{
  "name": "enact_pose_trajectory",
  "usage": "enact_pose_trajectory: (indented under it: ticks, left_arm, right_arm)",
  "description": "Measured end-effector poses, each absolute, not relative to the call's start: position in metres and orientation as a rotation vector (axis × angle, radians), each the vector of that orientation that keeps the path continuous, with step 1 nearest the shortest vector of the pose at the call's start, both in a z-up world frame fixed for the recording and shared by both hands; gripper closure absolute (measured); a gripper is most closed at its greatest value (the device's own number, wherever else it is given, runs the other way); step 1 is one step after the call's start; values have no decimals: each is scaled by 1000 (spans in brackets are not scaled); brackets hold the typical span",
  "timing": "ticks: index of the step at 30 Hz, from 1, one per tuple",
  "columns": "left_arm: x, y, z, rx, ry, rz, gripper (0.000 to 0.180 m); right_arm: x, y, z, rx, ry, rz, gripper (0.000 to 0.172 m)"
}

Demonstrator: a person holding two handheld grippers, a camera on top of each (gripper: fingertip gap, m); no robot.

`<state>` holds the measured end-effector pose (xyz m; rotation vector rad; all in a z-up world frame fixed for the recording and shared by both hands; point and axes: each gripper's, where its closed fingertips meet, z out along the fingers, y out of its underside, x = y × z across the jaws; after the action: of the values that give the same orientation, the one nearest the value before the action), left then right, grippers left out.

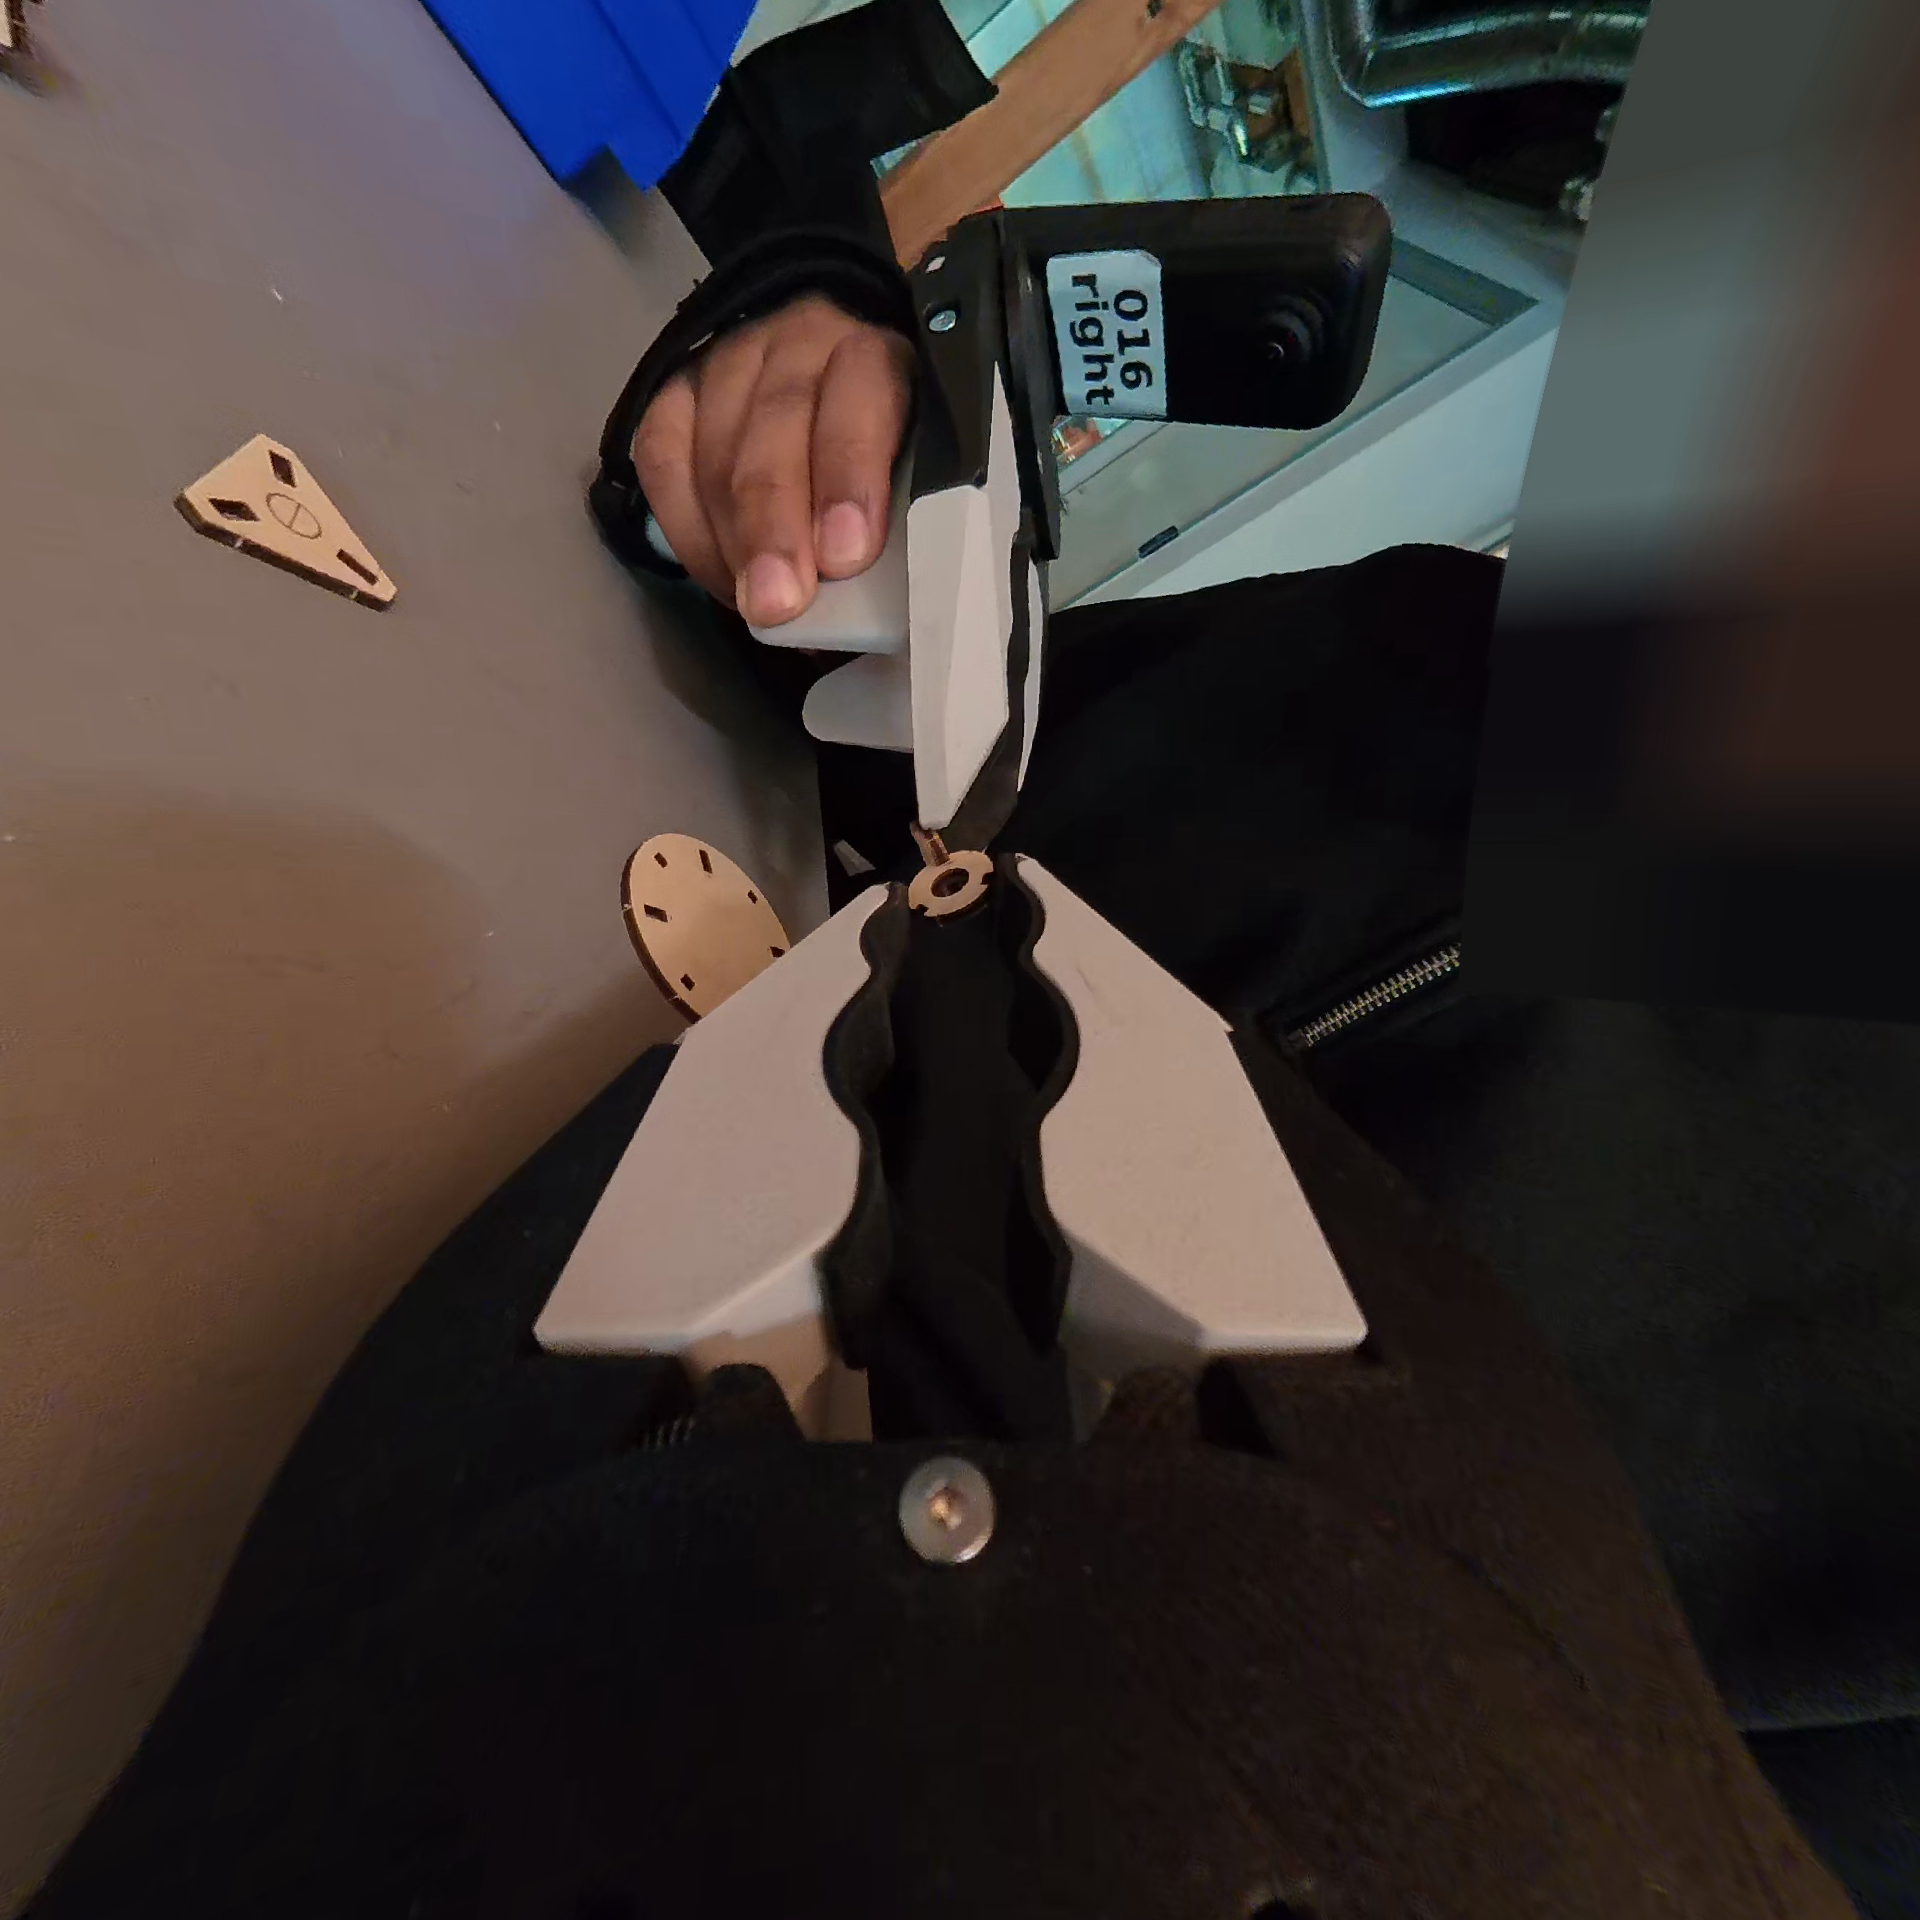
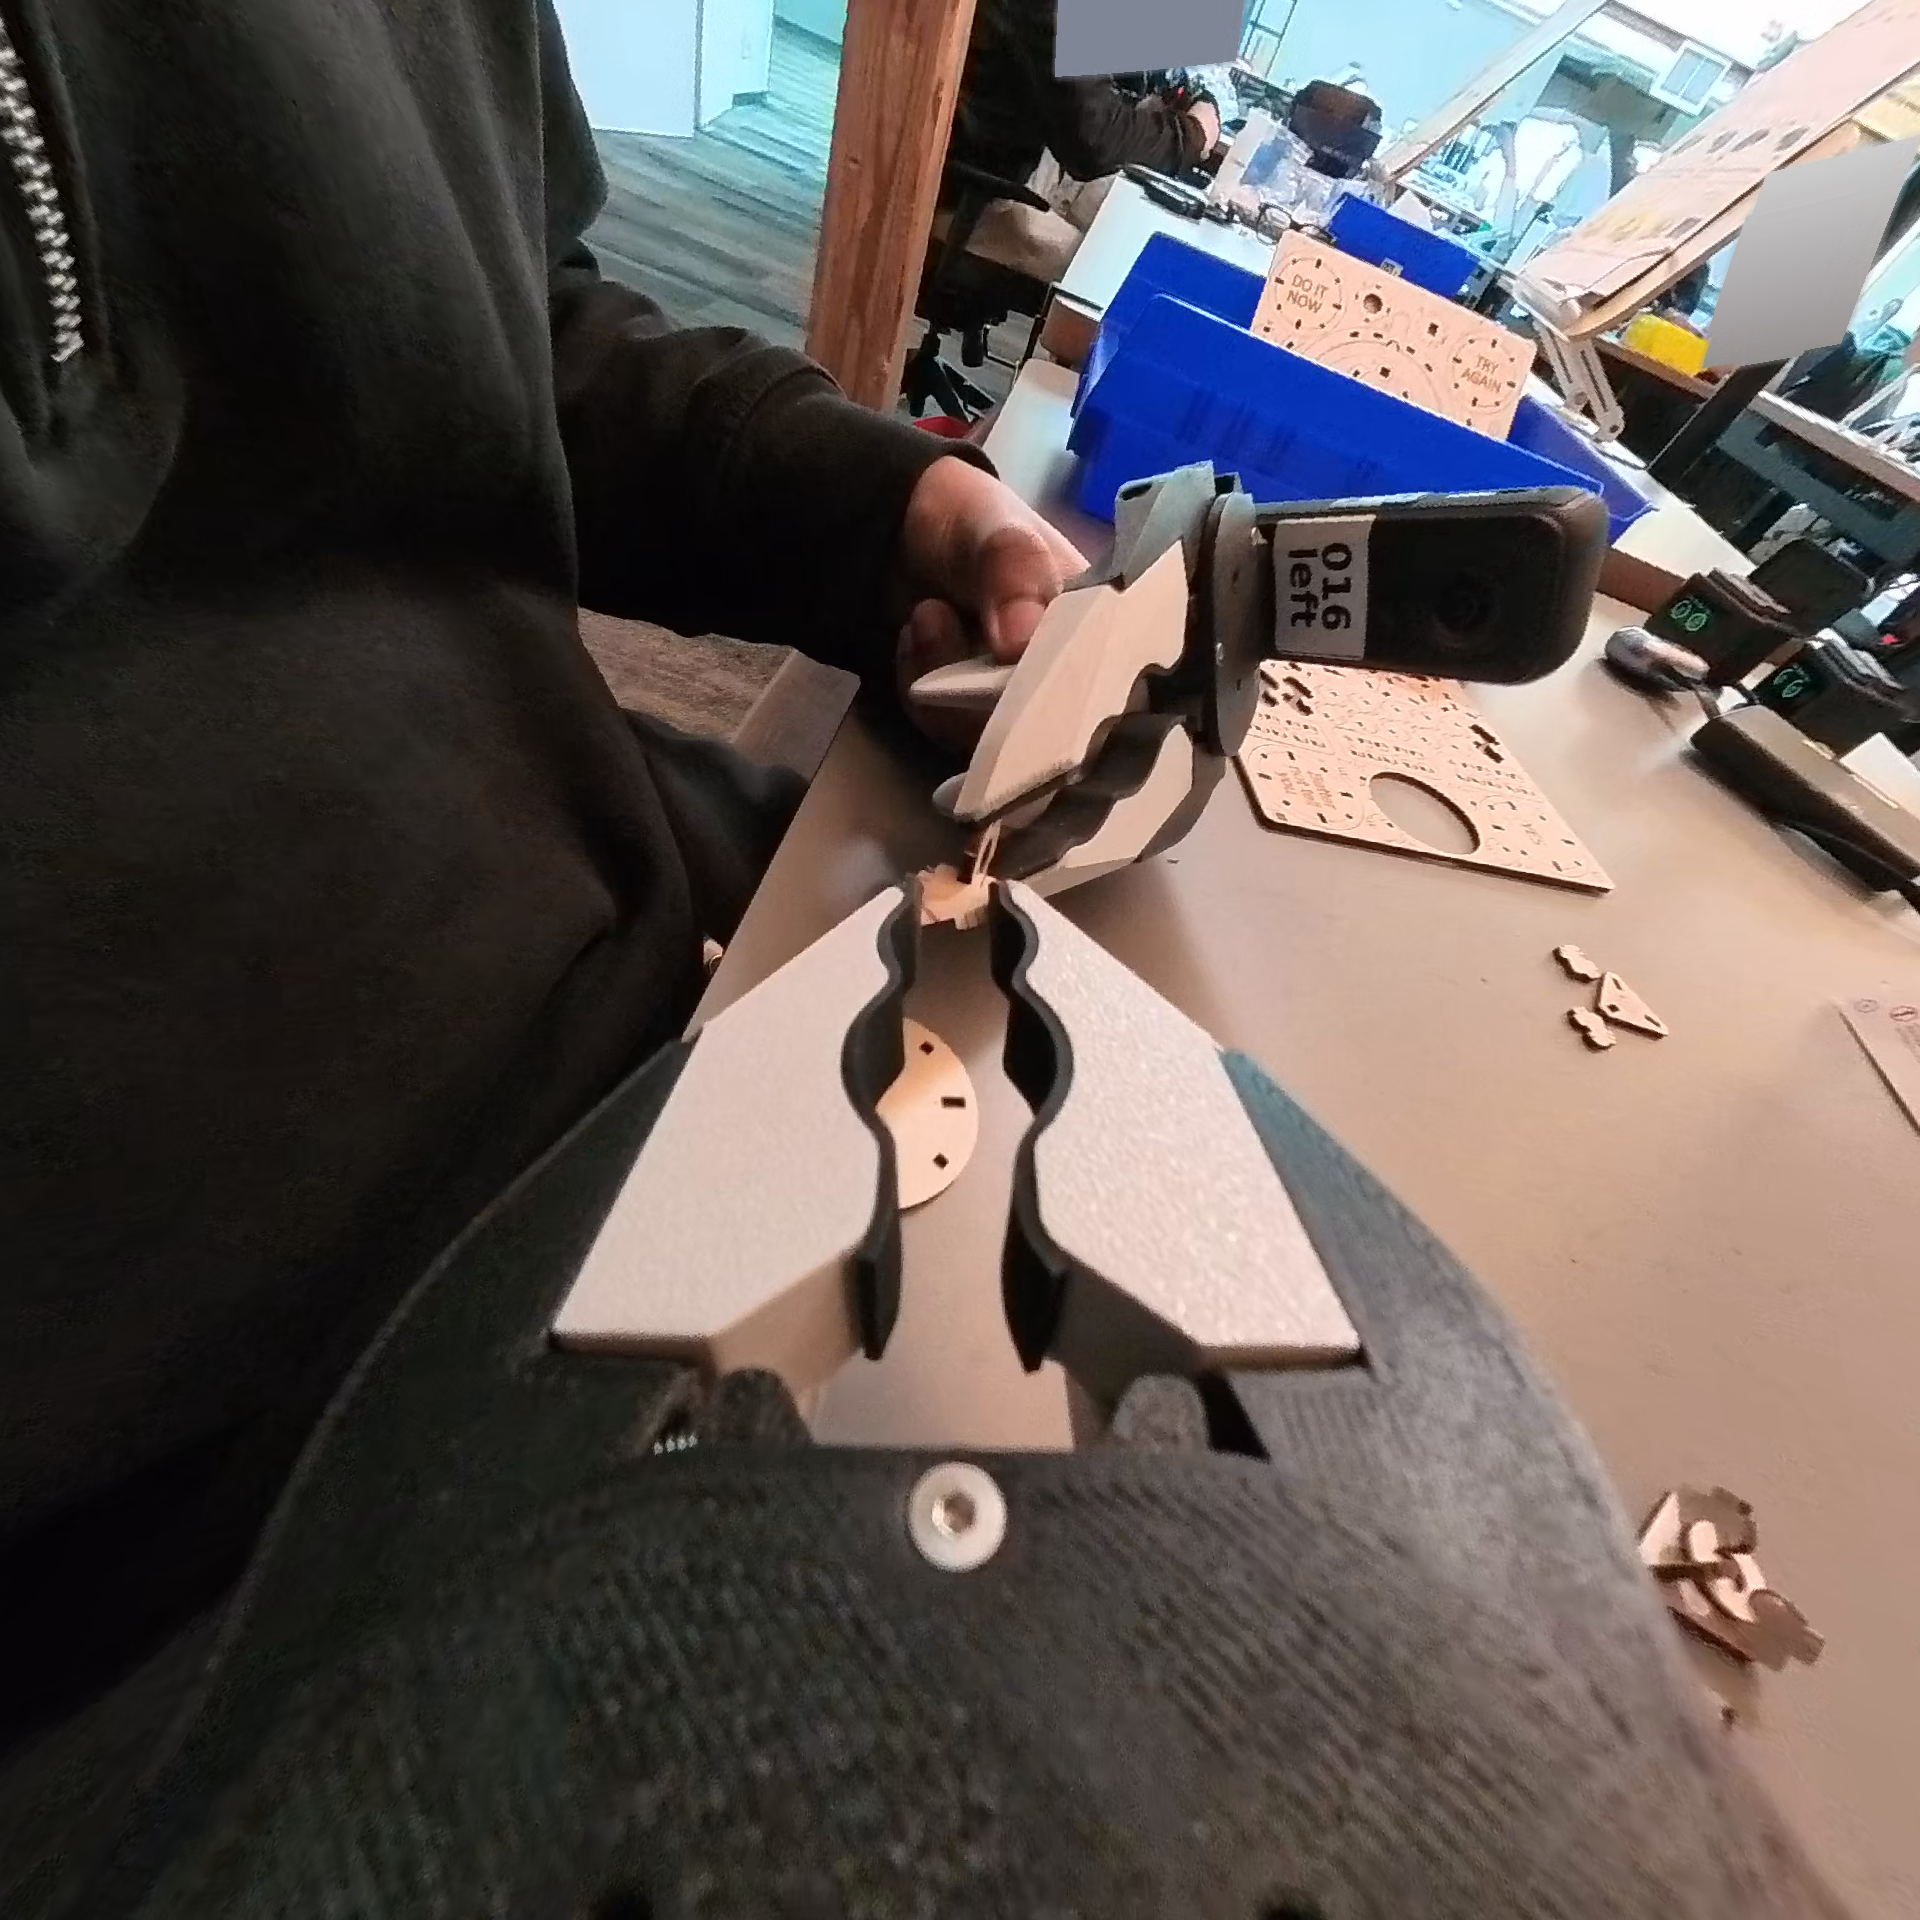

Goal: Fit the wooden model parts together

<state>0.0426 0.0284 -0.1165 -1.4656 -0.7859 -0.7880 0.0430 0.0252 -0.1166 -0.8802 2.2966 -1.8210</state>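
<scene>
Your left gripper (image 1: 948, 891) pinches a small notched wooden ring (image 1: 945, 885) at frame centre. Just above, your right gripper (image 1: 951, 826) clamps a thin wooden peg (image 1: 928, 844) touching that ring. A slotted wooden disc (image 1: 701, 940) lies at centre left.

A small wooden ring (image 1: 920, 891) with notches in its rim is pinched between the tips of the left gripper (image 1: 951, 881). A small flat wooden piece (image 2: 940, 902) with notches sits in the tips of the right gripper (image 2: 951, 906). The two bits meet crosswise, up in the air by the table's (image 2: 1351, 1039) edge.
</scene>
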Motion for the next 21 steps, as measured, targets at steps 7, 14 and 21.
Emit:
enact_pose_trajectory:
  ticks: [7,14,21]
  left_arm:
    - [43,29,-117,-1470,-789,-790,164]
    - [42,29,-117,-1464,-796,-788,164]
    - [37,28,-119,-1463,-821,-735,163]
  right_arm:
    - [44,25,-118,-882,2297,-1808,161]
    - [43,25,-118,-871,2301,-1803,161]
    - [39,23,-114,-859,2313,-1884,160]
